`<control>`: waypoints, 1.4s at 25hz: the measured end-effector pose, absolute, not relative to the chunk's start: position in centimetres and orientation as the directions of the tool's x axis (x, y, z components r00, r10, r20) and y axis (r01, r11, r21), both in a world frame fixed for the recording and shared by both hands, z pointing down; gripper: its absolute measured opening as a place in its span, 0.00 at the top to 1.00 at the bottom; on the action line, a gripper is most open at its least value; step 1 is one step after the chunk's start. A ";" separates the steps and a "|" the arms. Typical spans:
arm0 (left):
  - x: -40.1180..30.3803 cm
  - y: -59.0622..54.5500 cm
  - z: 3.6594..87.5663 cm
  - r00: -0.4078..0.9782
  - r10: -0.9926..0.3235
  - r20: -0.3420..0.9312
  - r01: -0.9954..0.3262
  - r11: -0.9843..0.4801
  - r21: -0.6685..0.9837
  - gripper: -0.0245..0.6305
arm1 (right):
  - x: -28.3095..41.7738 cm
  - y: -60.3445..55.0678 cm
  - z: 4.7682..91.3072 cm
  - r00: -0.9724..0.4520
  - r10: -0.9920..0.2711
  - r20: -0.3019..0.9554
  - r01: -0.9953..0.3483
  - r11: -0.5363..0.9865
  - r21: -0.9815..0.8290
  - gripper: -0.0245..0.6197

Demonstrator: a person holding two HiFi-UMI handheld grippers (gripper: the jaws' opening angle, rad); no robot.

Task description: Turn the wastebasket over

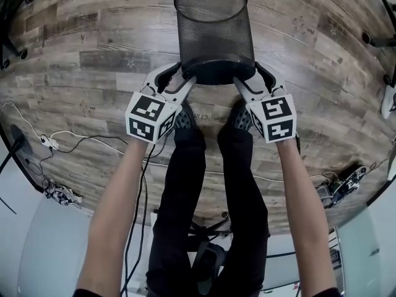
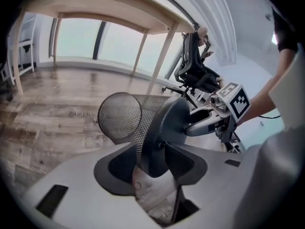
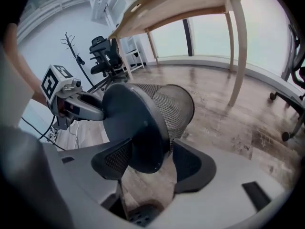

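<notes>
The wastebasket is black wire mesh with a solid dark base. It lies tipped over above the wooden floor, with its open mouth pointing away from me and its base towards me. My left gripper is shut on the left edge of the base rim, and my right gripper is shut on the right edge. In the left gripper view the base stands edge-on between the jaws, with the right gripper holding its far side. The right gripper view shows the base between its jaws and the left gripper opposite.
My shoes stand just under the basket. Cables trail on the floor at the left and a power strip lies at the right. A wooden table, an office chair and a coat rack stand around.
</notes>
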State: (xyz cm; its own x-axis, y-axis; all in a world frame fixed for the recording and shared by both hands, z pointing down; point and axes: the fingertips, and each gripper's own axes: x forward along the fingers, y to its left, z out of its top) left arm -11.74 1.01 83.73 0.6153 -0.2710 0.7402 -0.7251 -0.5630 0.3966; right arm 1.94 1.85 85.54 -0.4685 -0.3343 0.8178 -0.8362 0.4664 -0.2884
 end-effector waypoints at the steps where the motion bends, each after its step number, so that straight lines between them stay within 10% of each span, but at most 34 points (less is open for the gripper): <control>1: -11.8 2.8 84.6 0.620 -0.233 0.749 -0.718 -0.554 0.422 0.66 | 1.9 3.6 86.5 -0.466 -0.306 0.830 -0.836 0.459 -0.300 0.53; 25: -12.1 13.7 97.0 0.453 0.017 0.891 -0.638 -0.692 0.338 0.66 | 1.2 13.0 97.0 -0.405 -0.135 0.904 -0.846 0.430 -0.315 0.47; 29: -11.5 13.7 97.0 0.453 0.013 0.891 -0.653 -0.676 0.342 0.67 | 2.0 13.7 92.6 -0.435 -0.240 0.868 -0.900 0.109 -0.422 0.44; 35: -10.4 13.2 96.8 0.462 0.012 0.887 -0.645 -0.682 0.345 0.67 | -0.4 10.7 89.9 -0.366 -0.343 0.865 -0.927 0.214 -0.308 0.42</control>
State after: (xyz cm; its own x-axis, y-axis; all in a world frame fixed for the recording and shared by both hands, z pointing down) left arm -10.42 13.18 96.83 0.4615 0.0123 0.8871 -0.6452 -0.6817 0.3451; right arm -0.43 10.71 89.87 -0.3665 -0.3433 0.8648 -0.9271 0.2136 -0.3080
